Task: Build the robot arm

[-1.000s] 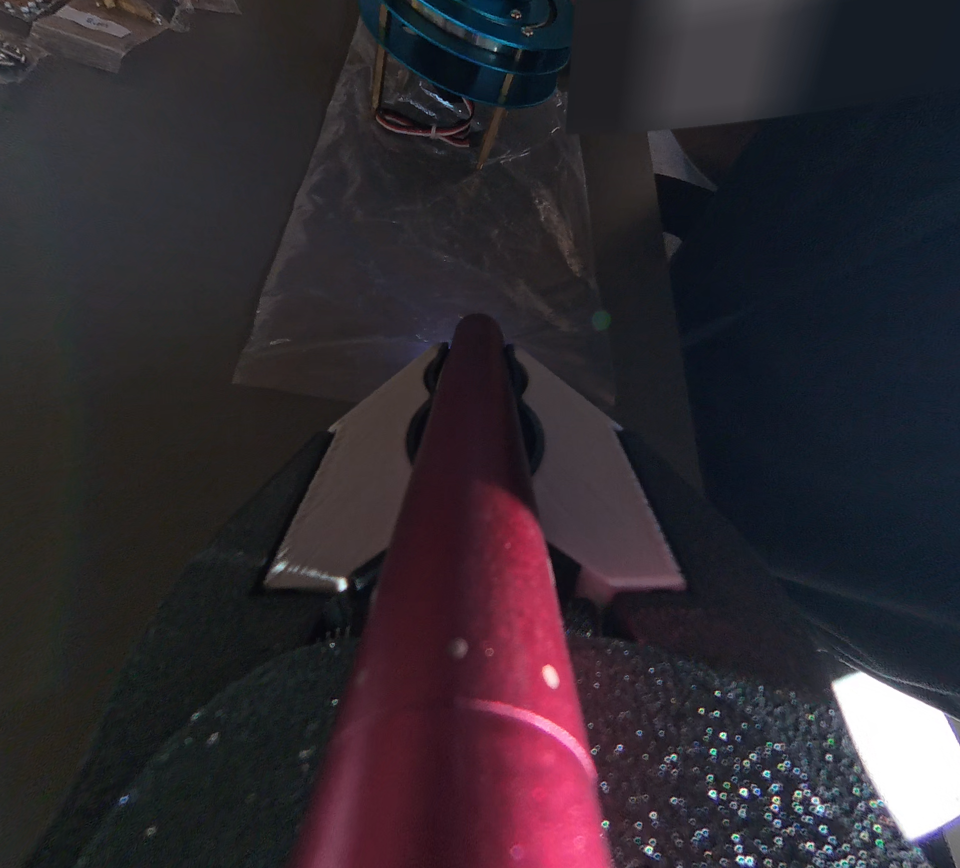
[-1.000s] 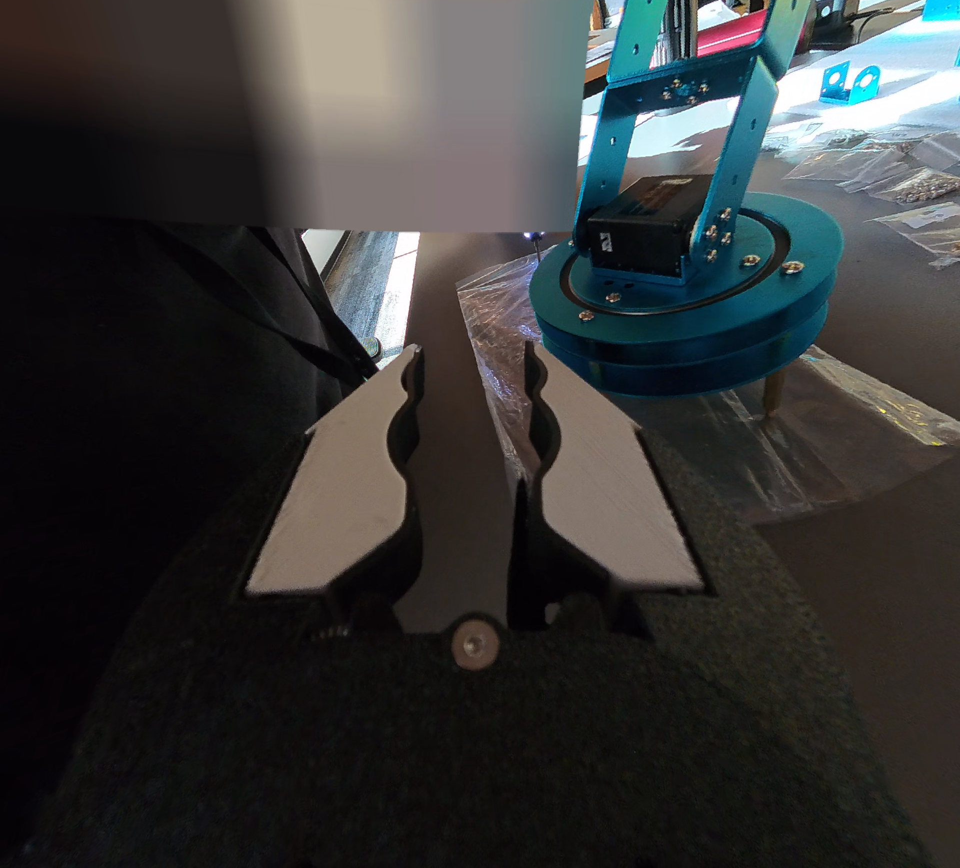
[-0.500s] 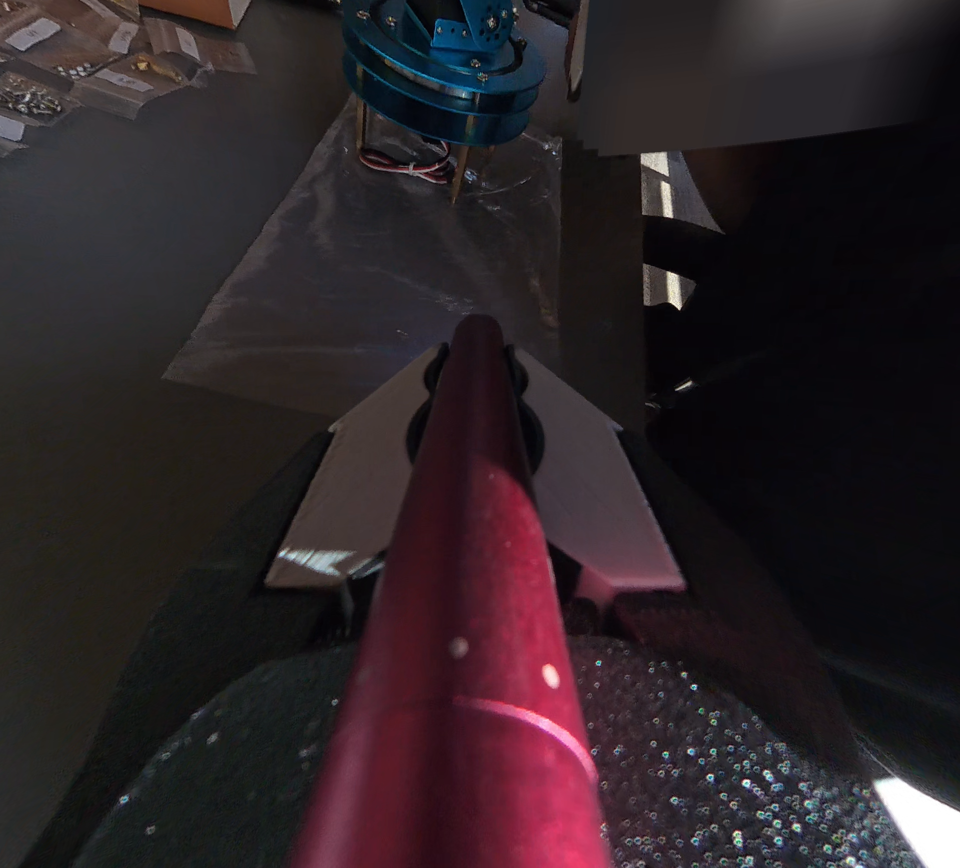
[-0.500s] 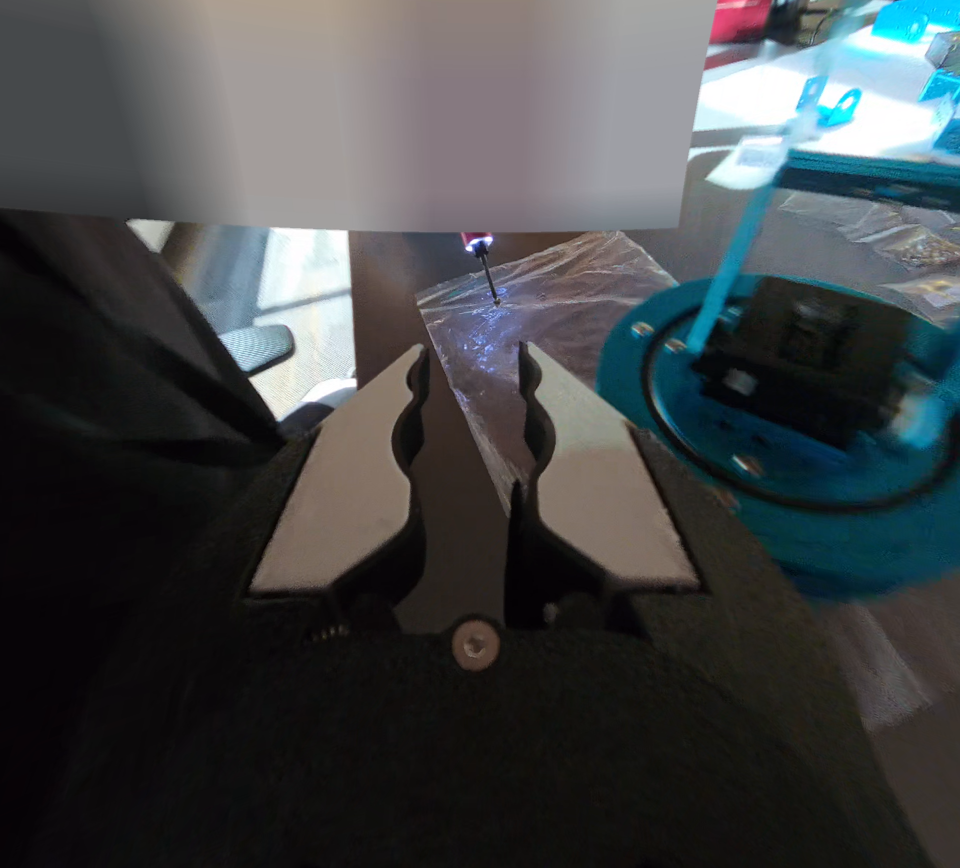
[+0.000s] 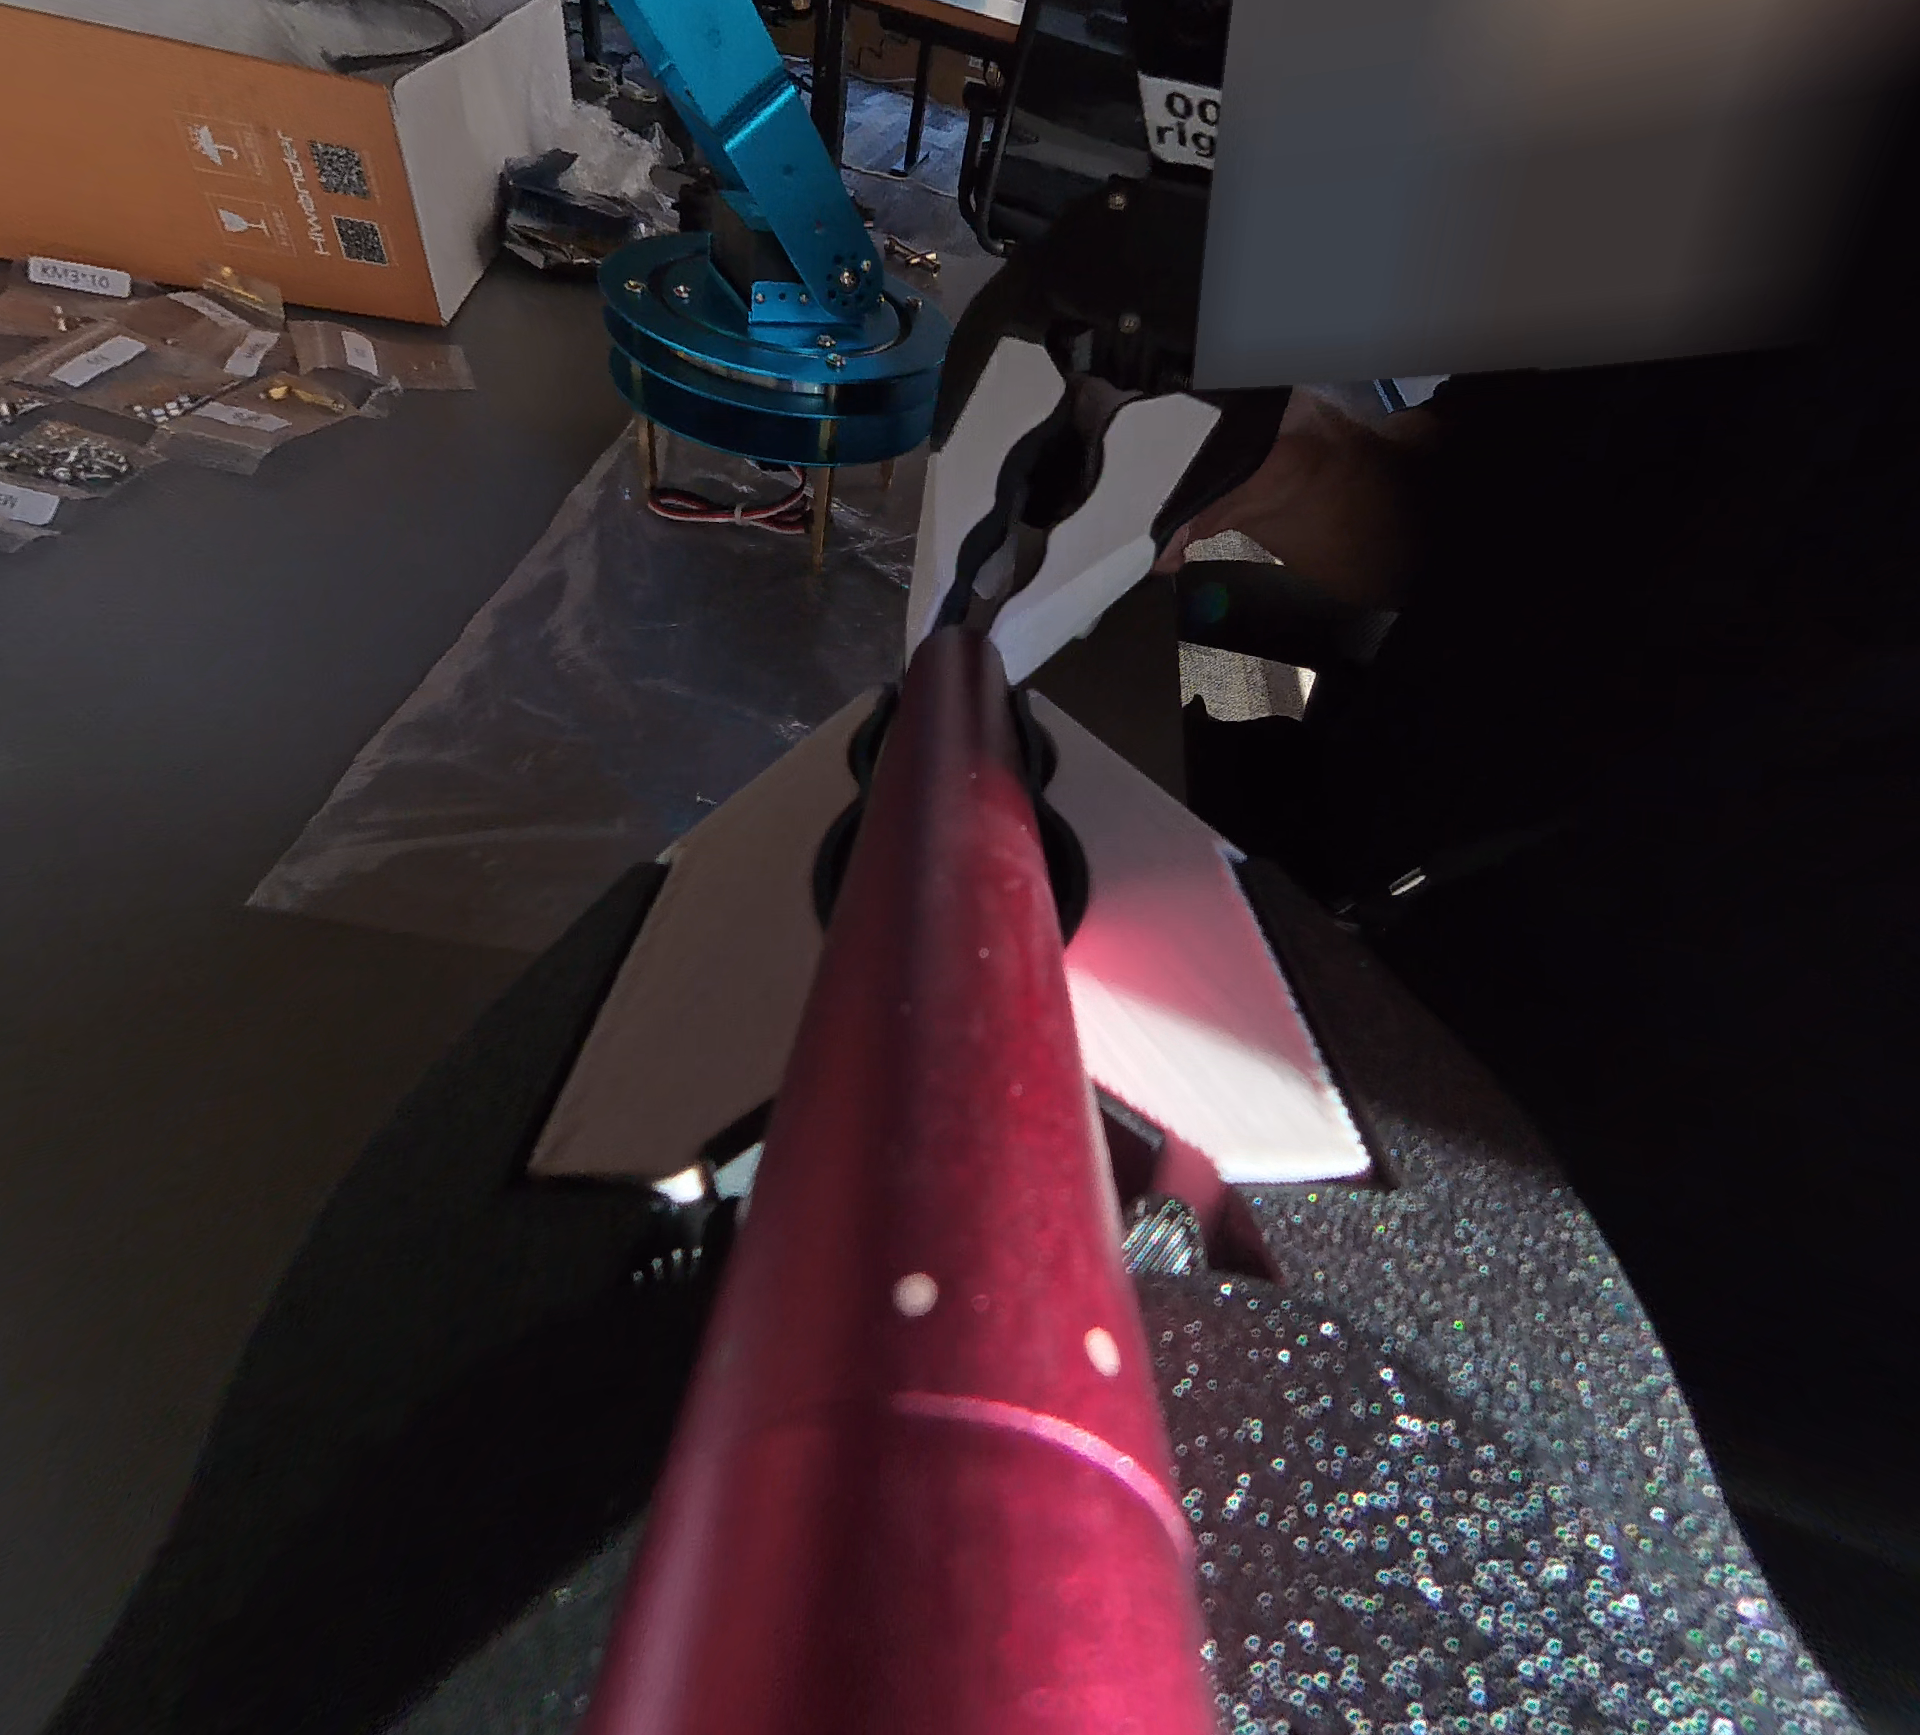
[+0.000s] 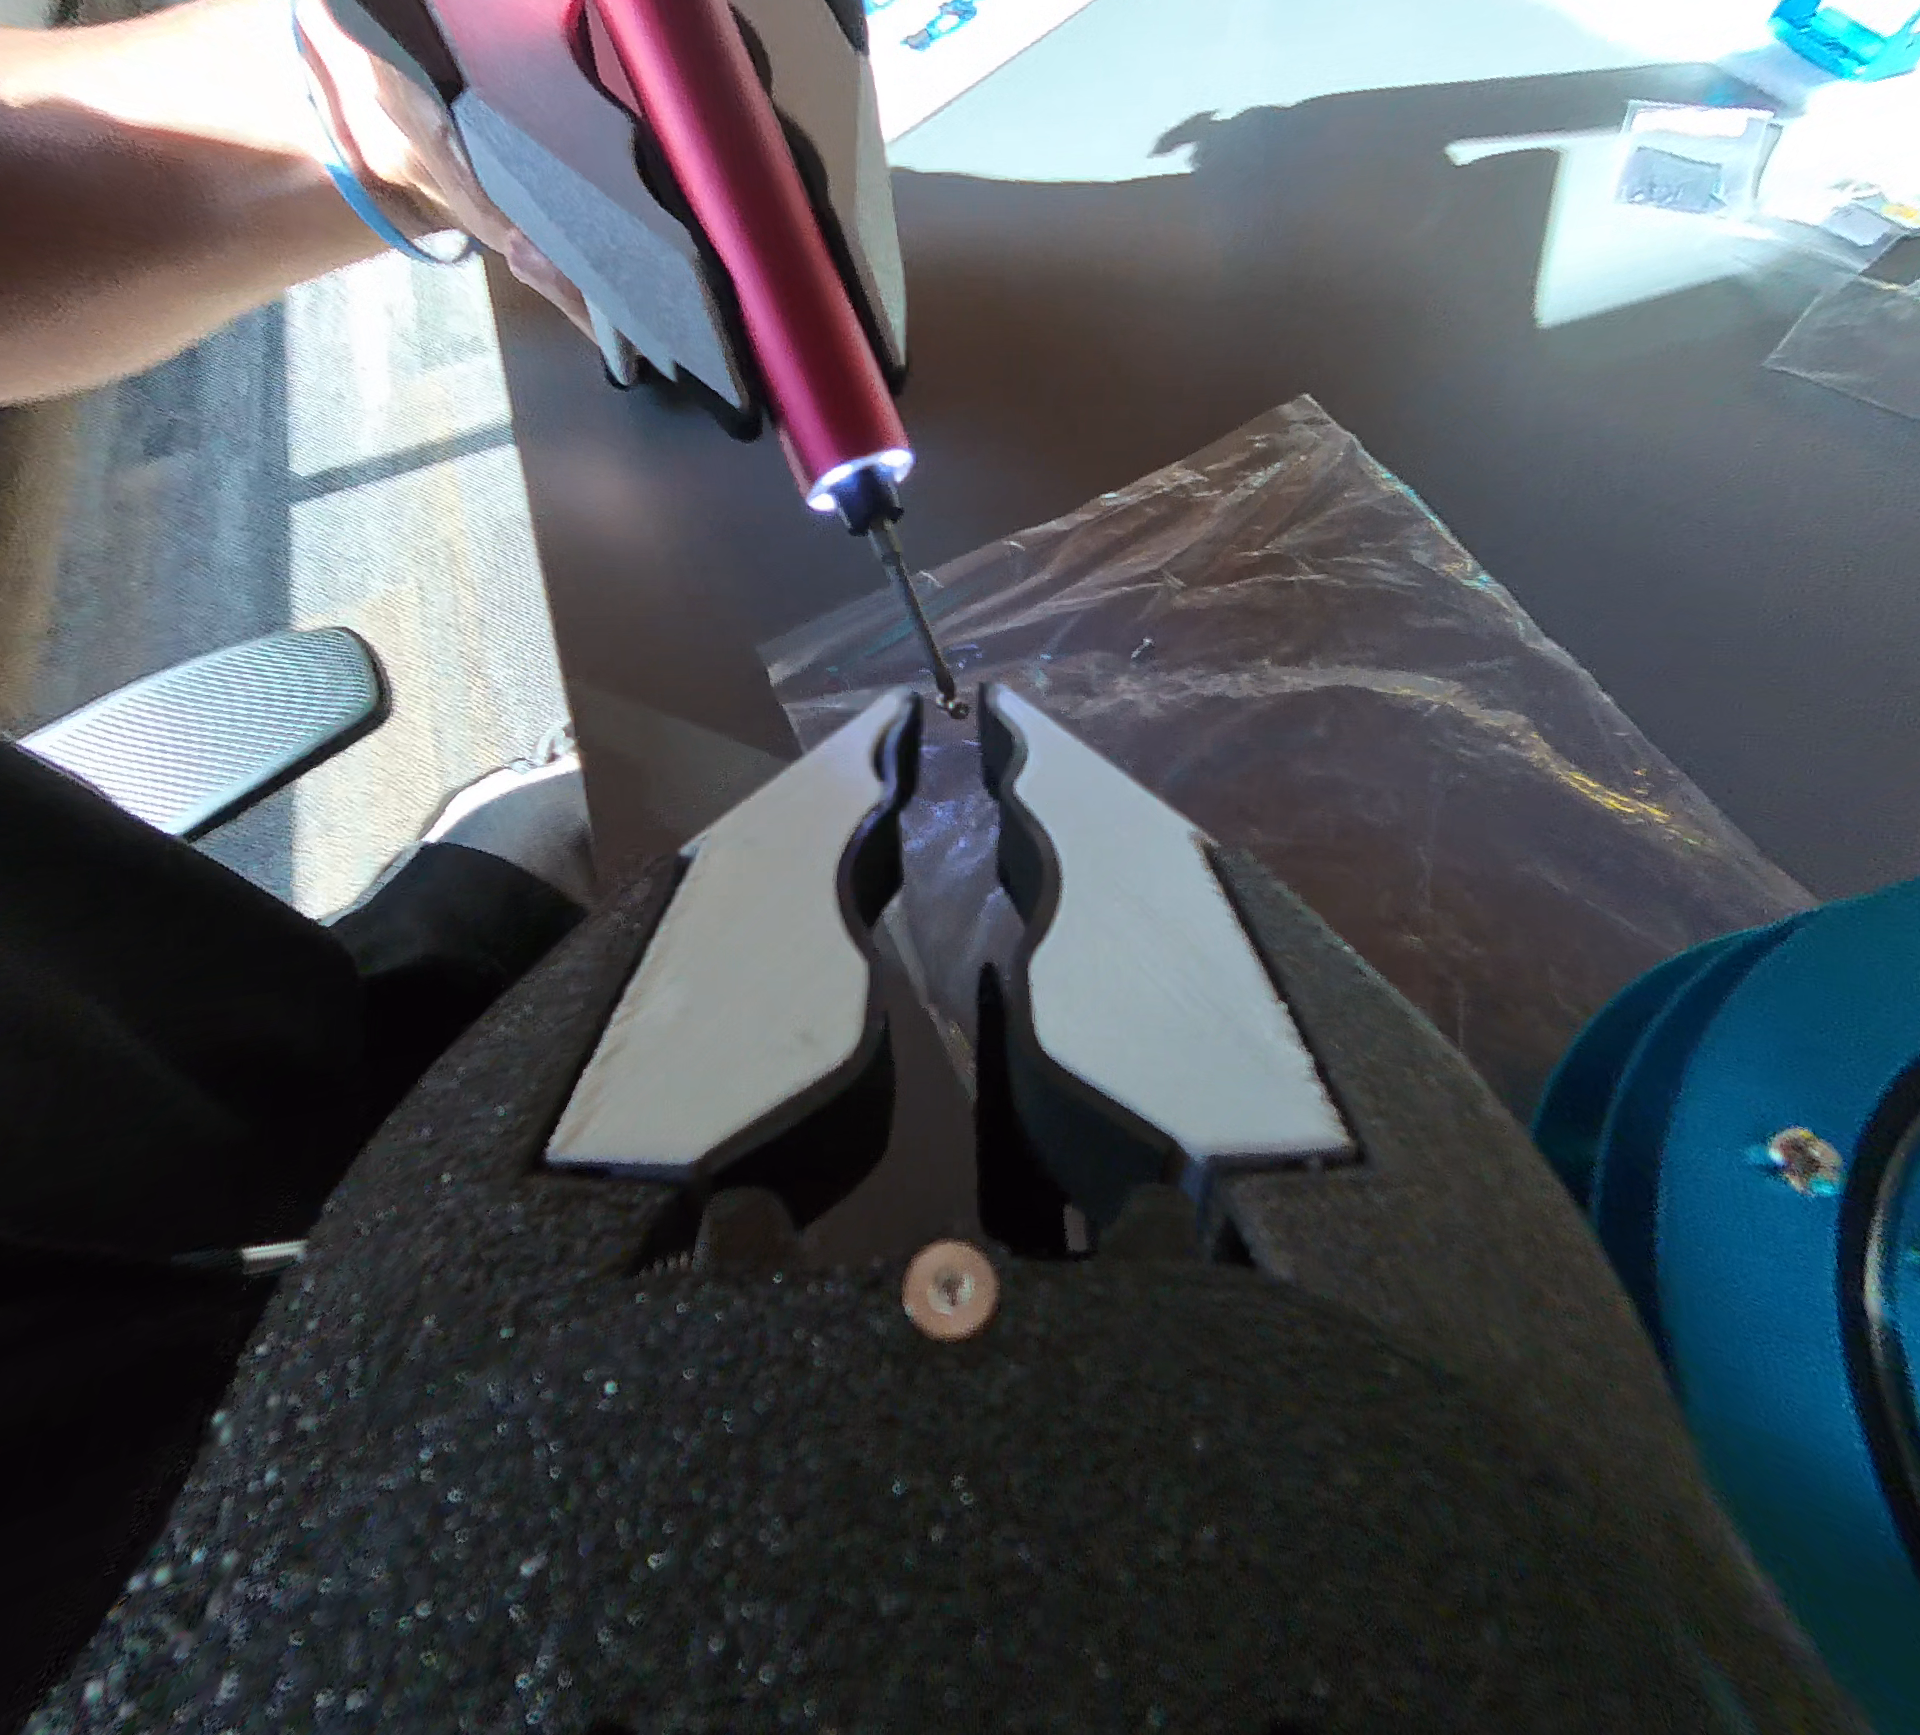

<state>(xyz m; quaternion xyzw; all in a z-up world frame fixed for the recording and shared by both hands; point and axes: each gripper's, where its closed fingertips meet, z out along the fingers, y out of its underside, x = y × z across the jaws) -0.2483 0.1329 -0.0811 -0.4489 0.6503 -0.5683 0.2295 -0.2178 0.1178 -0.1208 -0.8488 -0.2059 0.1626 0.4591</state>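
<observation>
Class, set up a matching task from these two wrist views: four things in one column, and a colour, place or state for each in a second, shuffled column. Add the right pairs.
Things
1. electric screwdriver
2. round metal base
3. clear plastic sheet
4. cardboard box

Descriptions
A. orange, open, at the far left of the table
B. blue, standing on thin legs
C. dark red, clamped in the left hand-held gripper, light on at its tip
D. lying flat on the dark table, under the open right hand-held gripper

Pairs: 1-C, 2-B, 3-D, 4-A
</observation>
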